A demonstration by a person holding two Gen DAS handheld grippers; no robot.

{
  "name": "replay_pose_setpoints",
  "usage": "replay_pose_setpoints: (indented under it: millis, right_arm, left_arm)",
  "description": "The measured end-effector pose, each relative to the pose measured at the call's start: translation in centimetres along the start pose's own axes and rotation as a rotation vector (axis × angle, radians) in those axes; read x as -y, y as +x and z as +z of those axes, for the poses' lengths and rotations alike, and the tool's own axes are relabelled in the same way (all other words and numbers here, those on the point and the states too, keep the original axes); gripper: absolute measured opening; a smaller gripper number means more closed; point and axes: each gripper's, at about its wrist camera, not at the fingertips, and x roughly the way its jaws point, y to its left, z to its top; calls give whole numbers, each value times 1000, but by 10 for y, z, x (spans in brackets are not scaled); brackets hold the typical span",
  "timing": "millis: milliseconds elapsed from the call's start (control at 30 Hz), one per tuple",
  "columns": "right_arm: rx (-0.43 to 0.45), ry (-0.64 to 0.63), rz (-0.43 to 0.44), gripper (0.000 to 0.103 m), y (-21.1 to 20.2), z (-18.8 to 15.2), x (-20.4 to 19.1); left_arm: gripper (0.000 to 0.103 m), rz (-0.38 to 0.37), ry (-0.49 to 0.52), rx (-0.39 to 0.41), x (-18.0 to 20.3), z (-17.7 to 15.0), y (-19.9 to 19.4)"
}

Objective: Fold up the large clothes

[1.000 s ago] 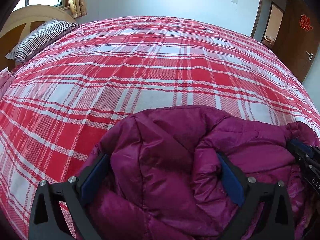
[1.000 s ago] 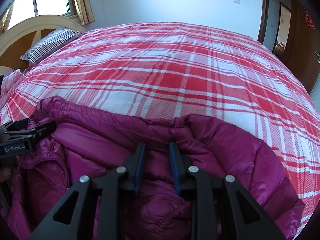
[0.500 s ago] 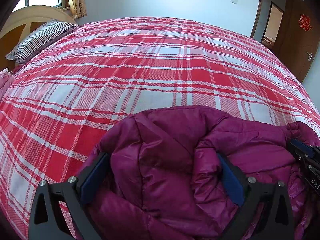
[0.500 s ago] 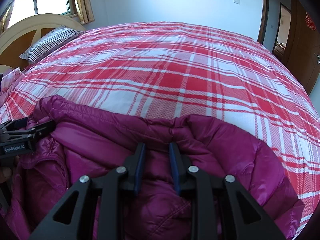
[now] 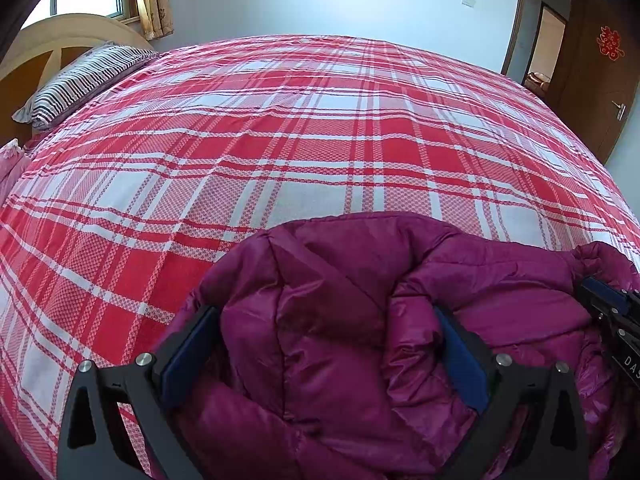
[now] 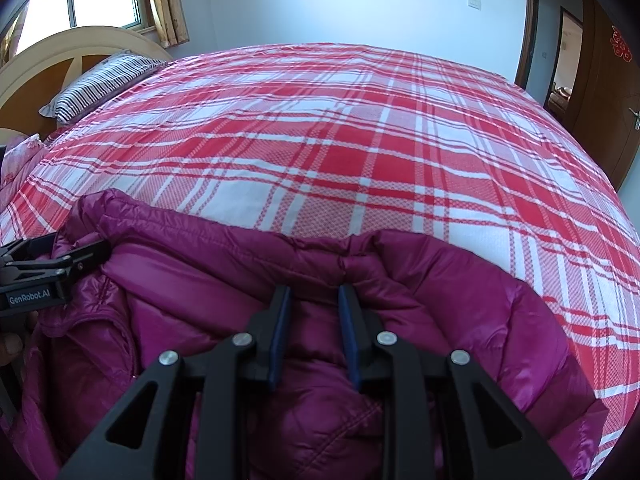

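Observation:
A magenta puffer jacket (image 5: pixel 340 264) lies bunched at the near edge of the bed. My left gripper (image 5: pixel 326 340) stands wide, and a thick puffy fold of the jacket fills the gap and presses against both blue pads. My right gripper (image 6: pixel 314 320) is nearly closed, pinching a thinner fold of the jacket (image 6: pixel 460 280) near its collar edge. Each gripper shows in the other's view: the right gripper (image 5: pixel 612 312) at the far right, the left gripper (image 6: pixel 52 260) at the far left, both on the jacket's upper edge.
The bed, under a red and white plaid sheet (image 5: pixel 320 140), stretches away beyond the jacket. A striped pillow (image 5: pixel 80 80) lies by the wooden headboard (image 5: pixel 60 32) at the far left. A brown door (image 5: pixel 600 80) stands at the right. A person's finger (image 6: pixel 10 346) shows behind the left gripper.

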Motion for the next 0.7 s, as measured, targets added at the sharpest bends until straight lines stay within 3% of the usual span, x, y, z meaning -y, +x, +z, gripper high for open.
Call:
replay_pose_setpoints:
  millis: [100, 167, 233, 300, 333, 500, 700]
  right_arm:
    - [-12, 4, 10, 27, 0, 3, 2]
    - [-33, -26, 23, 29, -10, 8, 3]
    - [19, 5, 4, 42, -42, 7, 11]
    - [104, 74, 17, 76, -87, -5, 25]
    - [133, 90, 35, 79, -114, -18, 33]
    - [77, 127, 88, 79, -199, -106, 53]
    - [6, 185, 26, 83, -278, -252, 52]
  left_arm:
    - [102, -27, -6, -31, -3, 5, -1]
    - [102, -106, -42, -79, -14, 13, -18]
    - [102, -188, -75, -45, -25, 14, -50]
    - [102, -214, -44, -9, -34, 5, -92]
    - [102, -222, -25, 8, -34, -4, -112]
    - [102, -253, 73, 34, -47, -113, -204]
    - [102, -241, 111, -25, -64, -247, -249]
